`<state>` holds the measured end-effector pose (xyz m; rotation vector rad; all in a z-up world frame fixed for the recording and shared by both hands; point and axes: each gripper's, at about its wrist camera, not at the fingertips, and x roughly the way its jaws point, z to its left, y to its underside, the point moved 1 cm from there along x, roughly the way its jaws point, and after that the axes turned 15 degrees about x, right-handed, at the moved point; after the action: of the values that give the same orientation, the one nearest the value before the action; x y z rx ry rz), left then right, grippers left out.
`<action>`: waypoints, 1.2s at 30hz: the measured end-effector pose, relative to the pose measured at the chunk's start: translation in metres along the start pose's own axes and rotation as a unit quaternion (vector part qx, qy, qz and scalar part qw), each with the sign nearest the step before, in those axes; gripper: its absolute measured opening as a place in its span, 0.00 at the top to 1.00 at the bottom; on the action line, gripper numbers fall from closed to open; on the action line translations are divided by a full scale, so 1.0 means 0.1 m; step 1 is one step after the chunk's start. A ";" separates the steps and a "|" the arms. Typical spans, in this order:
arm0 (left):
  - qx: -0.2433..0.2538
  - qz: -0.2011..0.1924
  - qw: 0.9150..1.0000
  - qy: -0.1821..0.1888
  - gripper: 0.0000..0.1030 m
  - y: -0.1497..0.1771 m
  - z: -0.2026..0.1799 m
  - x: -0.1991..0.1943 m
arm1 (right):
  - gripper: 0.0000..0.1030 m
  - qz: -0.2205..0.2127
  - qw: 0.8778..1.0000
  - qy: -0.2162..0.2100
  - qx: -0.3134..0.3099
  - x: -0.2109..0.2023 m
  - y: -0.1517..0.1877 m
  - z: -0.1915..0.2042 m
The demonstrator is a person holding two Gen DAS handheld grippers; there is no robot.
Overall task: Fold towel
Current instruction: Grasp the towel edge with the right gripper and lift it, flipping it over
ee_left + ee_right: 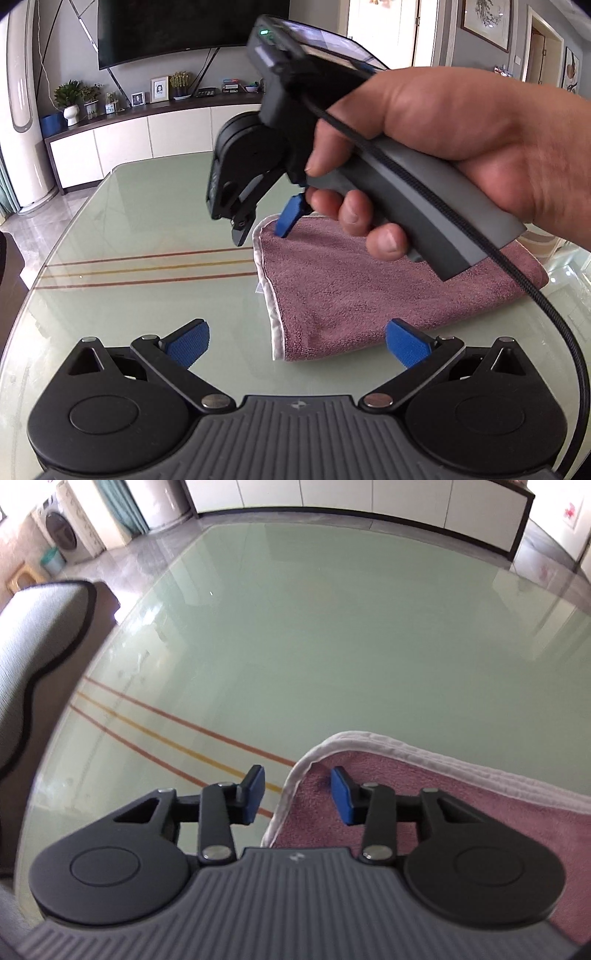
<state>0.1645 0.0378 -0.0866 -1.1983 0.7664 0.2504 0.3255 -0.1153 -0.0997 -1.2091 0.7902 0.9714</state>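
Pink towel (369,295), folded, lies on the glass table (147,221) — right gripper (297,794) spread astride its far-left corner; left gripper (297,345) jaws spread wide near its near-left corner.

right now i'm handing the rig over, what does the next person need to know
Left gripper: open, empty, hanging over the near trimmed corner of the pink towel.
Right gripper: open, empty, straddling the towel's far white-trimmed corner, one blue pad over the cloth, the other over the glass table.
Towel lies flat on the table and looks already folded at least once.
Left to do: grip both corners on this trimmed edge and fold it across.
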 end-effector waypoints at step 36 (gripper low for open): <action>0.022 -0.001 0.999 0.036 0.00 0.01 -0.11 0.04 | 0.90 -0.202 0.973 -0.045 0.104 -2.75 0.87 -2.27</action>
<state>0.1623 0.0276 -0.0911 -1.1710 0.8301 0.1891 0.1385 -0.3816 0.0703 -1.0797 0.5293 0.5878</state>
